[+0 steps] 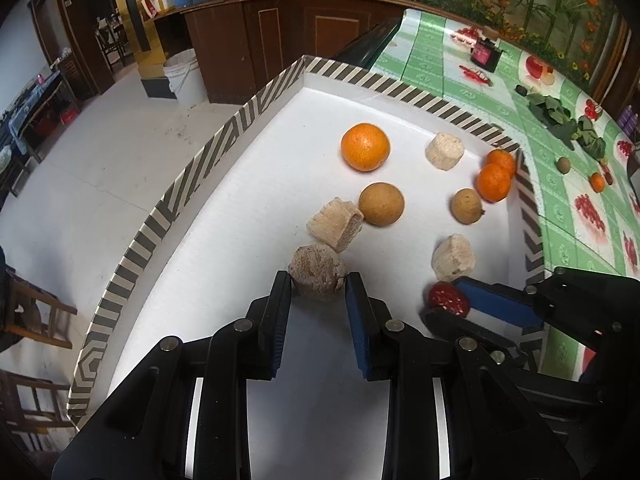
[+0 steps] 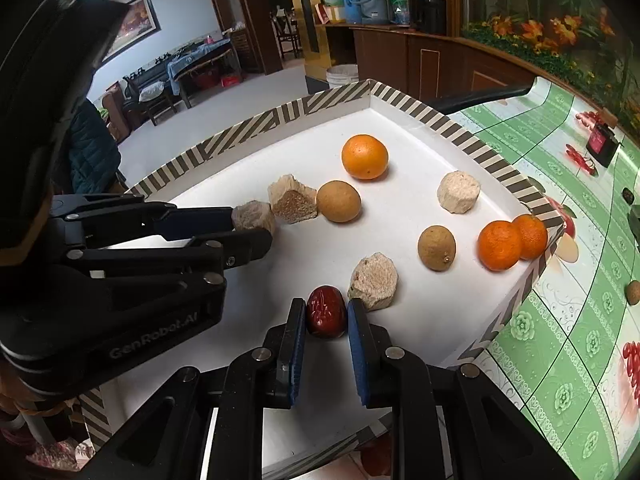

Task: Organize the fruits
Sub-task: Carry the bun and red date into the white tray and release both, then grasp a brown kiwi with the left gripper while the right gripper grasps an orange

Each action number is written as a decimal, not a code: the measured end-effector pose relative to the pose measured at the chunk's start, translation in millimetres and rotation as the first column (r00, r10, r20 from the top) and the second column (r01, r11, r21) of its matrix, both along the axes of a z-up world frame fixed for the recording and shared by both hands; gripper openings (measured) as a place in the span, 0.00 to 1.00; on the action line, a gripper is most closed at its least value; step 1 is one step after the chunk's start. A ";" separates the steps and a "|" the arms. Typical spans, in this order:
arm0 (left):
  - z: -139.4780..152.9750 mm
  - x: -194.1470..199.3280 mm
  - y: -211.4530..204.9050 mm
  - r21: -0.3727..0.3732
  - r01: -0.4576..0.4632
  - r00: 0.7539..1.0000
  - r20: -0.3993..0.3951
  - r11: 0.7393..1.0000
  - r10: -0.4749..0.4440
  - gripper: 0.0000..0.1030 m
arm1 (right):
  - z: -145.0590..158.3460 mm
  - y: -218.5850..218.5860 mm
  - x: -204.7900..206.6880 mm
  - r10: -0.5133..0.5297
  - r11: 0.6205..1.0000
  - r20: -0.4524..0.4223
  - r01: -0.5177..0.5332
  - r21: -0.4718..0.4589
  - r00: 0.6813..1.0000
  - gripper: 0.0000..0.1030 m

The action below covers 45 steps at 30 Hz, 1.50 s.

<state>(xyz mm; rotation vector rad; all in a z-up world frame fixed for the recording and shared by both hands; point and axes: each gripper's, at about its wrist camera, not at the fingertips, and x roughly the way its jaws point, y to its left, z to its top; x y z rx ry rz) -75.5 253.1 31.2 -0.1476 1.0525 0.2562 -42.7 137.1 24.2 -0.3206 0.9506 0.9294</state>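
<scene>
Fingers (image 2: 298,332) around red date (image 2: 326,312)

Beside the striped tray (image 2: 472,132), the tablecloth (image 2: 560,360) runs off the right wrist picture's edge; a small brown fruit (image 2: 633,293) there is half cut off.

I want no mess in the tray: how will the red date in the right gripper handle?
The red date looks wrinkled and glossy, so probably light and slightly slippery. The right gripper pinches its sides; it may give a little. Being oval, it would likely wobble, not roll far.
</scene>
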 end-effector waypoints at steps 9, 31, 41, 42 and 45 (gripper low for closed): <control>3.8 -2.4 4.9 -0.039 -0.018 1.000 0.018 0.999 0.019 0.55 | 6.7 -6.7 1.9 0.001 0.999 -0.024 0.000 0.040 1.000 0.22; 41.1 -1.5 -58.1 -0.112 0.072 0.987 0.150 0.991 -0.055 0.55 | 22.0 -128.2 33.1 -0.231 0.961 -0.060 0.237 0.145 0.971 0.26; 47.6 41.6 -142.7 -0.086 0.238 0.962 0.156 0.968 -0.222 0.55 | 2.7 -240.3 98.3 -0.502 0.863 -0.011 0.502 0.063 0.865 0.28; 47.6 46.9 -148.6 -0.082 0.246 0.961 0.154 0.966 -0.231 0.55 | 3.0 -254.5 108.2 -0.532 0.845 -0.011 0.531 0.066 0.847 0.29; 46.3 63.6 -167.1 -0.079 0.270 0.955 0.144 0.959 -0.257 0.55 | 5.1 -279.3 127.4 -0.583 0.811 0.005 0.581 0.075 0.813 0.30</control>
